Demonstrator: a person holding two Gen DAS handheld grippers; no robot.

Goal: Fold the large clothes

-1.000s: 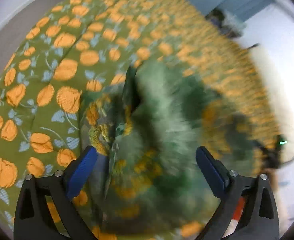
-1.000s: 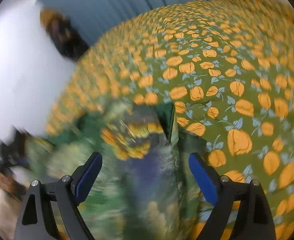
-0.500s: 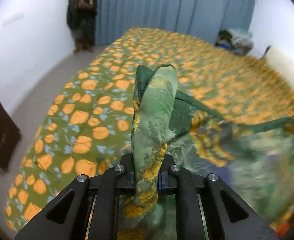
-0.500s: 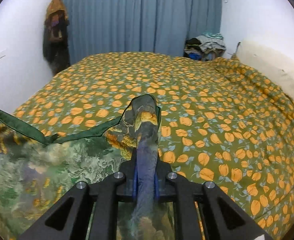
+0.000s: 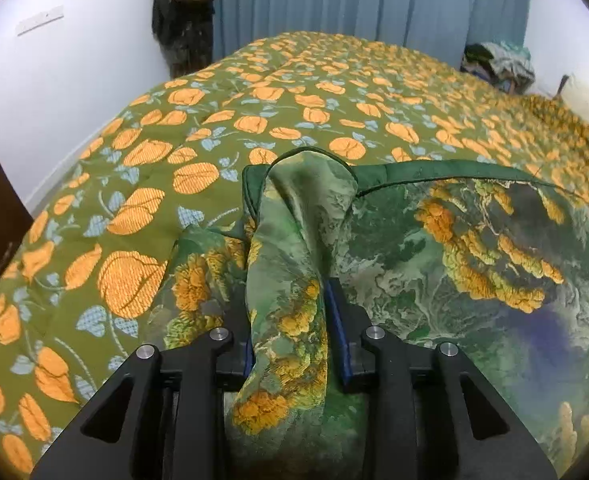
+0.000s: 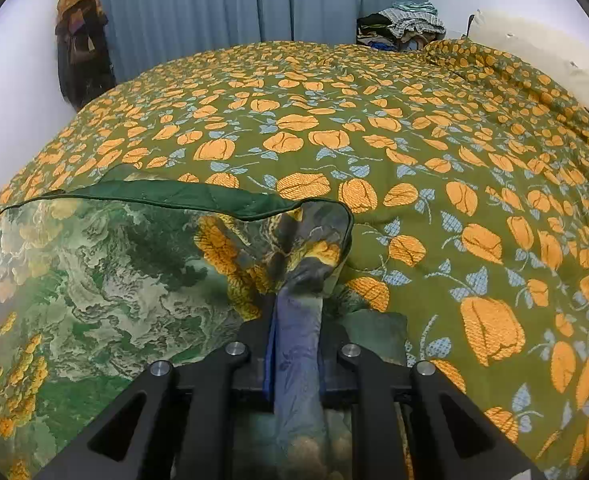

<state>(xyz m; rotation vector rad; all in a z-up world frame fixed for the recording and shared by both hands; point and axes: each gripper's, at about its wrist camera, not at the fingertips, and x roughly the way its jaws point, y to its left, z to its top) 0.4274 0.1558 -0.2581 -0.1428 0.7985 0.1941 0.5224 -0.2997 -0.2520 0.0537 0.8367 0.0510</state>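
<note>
I am holding the large green printed garment (image 5: 446,248) by two bunched corners, one in each gripper, over the bed (image 6: 434,152) with its orange-flower cover. The left gripper (image 5: 290,320) has a thick gather of cloth between its blue pads; its jaws are opening slightly at this moment, yet the fabric is filling the gap and the pads are pressing on it. The right gripper (image 6: 296,344) is clamped nearly closed on a narrower twist of the bluish part of the same garment.

The cloth is stretching between the two grips, its dark green hemmed edge (image 6: 182,196) running across like a raised line, with the rest draping down toward me and its lower part lying on the bed cover.

I am judging this as the carrying stage of a fold: the near edge is picked up and needs laying over the far part. Next I am planning to move both hands forward together, keeping the hem taut and level, then lower it so the edges meet. The left grip is my worry; if it keeps loosening, that corner could slip out.
</note>
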